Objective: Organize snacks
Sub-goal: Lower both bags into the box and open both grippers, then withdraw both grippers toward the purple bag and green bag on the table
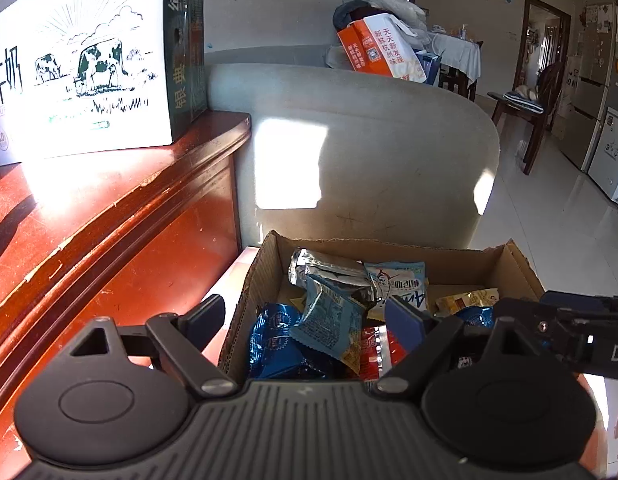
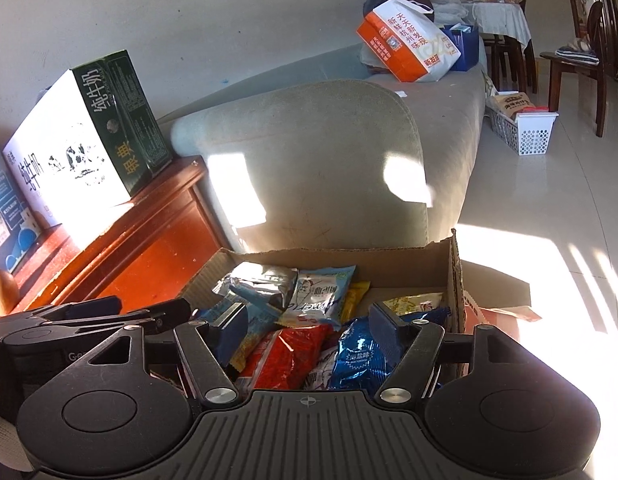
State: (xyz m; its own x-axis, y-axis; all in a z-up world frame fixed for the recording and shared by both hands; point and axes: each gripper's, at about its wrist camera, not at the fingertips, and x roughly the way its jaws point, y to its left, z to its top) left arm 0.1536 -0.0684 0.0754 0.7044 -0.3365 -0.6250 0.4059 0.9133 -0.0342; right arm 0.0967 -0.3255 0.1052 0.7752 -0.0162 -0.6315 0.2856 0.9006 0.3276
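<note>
An open cardboard box [image 1: 265, 272] [image 2: 455, 276] on the floor holds several snack packets: a silver one [image 1: 329, 270] [image 2: 261, 280], a light blue one [image 1: 333, 320], a dark blue one [image 1: 271, 340] [image 2: 359, 360], a red one [image 2: 287, 356] and a white-and-blue one [image 1: 401, 280] [image 2: 319, 292]. My left gripper [image 1: 305, 320] is open and empty, its jaws straddling the box's left wall. My right gripper [image 2: 309, 328] is open and empty above the red and dark blue packets. Each gripper shows at the edge of the other's view.
A red wooden cabinet [image 1: 109, 208] [image 2: 157, 232] stands left of the box, with a milk carton case [image 1: 81, 68] [image 2: 85, 132] on top. A grey sofa [image 1: 361, 152] [image 2: 321, 160] is behind the box. A white basket [image 2: 525, 128] sits on the tiled floor.
</note>
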